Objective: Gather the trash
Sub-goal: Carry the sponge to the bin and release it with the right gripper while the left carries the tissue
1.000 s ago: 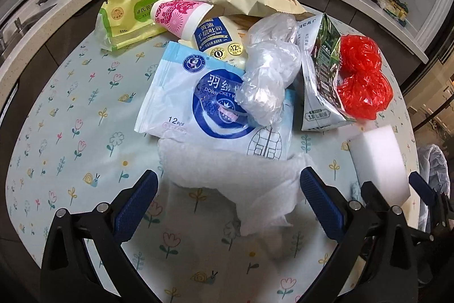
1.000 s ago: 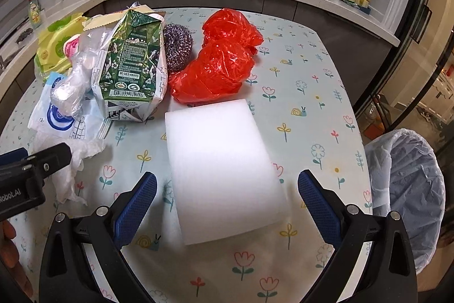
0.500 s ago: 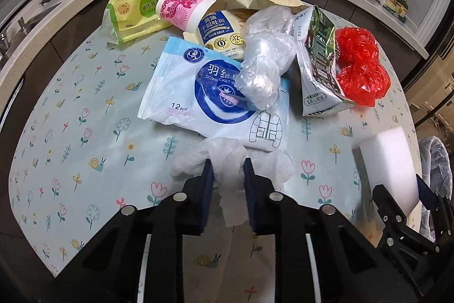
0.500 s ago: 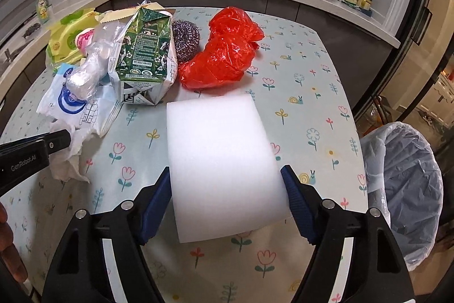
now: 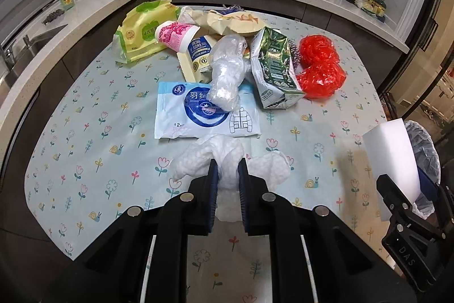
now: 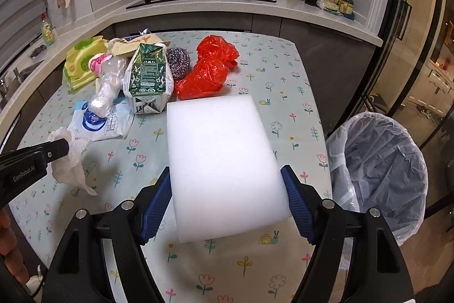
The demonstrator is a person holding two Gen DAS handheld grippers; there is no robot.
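Note:
My left gripper [image 5: 227, 169] is shut on a crumpled white paper towel [image 5: 224, 155] and holds it above the table; the towel also shows in the right wrist view [image 6: 69, 158]. My right gripper [image 6: 227, 189] is shut on a white foam sponge block [image 6: 224, 158], lifted above the table; the block also shows at the right edge of the left wrist view [image 5: 390, 158]. A trash bin lined with a translucent bag [image 6: 380, 169] stands beside the table's right edge.
On the flowered tablecloth [image 5: 85, 115] lie a blue wipes pack [image 5: 198, 115], clear plastic bag [image 5: 227, 73], green carton [image 5: 272, 67], red plastic bag [image 5: 320, 67], steel scourer [image 6: 178, 63], pink cup [image 5: 176, 36] and yellow-green pack [image 5: 142, 33]. A counter with stove and pans runs behind.
Both grippers closed, the left on the paper towel and the right on the sponge block. Both then lifted and drew back from the trash pile.

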